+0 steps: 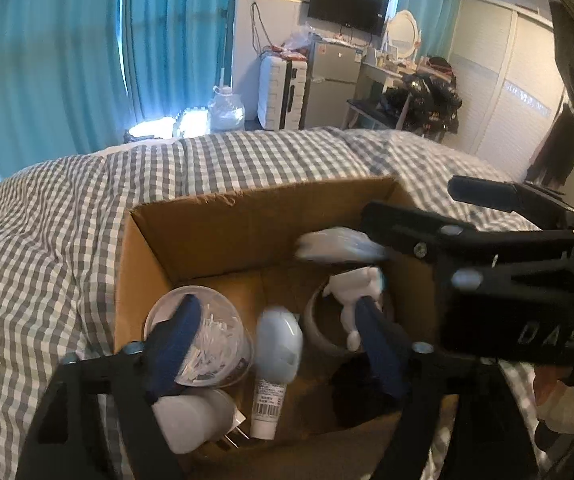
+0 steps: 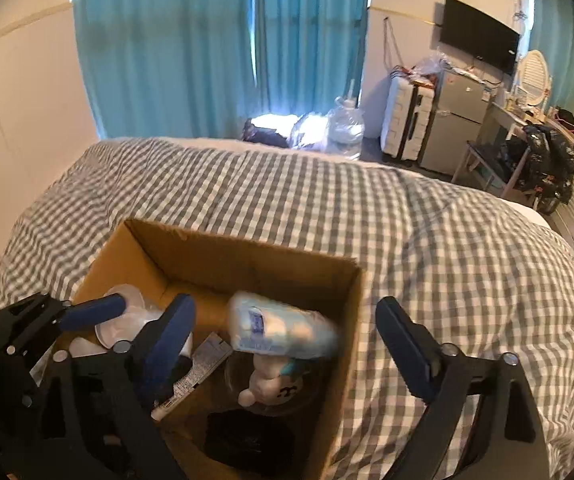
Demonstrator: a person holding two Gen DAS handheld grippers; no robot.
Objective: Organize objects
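Note:
An open cardboard box (image 1: pixel 215 236) sits on a grey checked bed. Inside are a clear tub of cotton swabs (image 1: pixel 215 340), a white tube (image 1: pixel 271 384), a white plug adapter (image 1: pixel 195 420), a white figurine (image 1: pixel 357 292) in a round bowl, and a black item (image 1: pixel 355 392). My left gripper (image 1: pixel 283 332) is open and empty above the box. My right gripper (image 2: pixel 287 320) is open above the box (image 2: pixel 247 252); a blurred white packet (image 2: pixel 283 328) is in the air between its fingers, touching neither. The right gripper also shows in the left wrist view (image 1: pixel 427 208).
The checked duvet (image 2: pixel 447 260) surrounds the box. Beyond the bed are teal curtains (image 1: pixel 67 60), a water jug (image 1: pixel 227 110), a white suitcase (image 1: pixel 281 92), a small fridge (image 1: pixel 333 84), a wall TV (image 1: pixel 347 6) and a cluttered desk.

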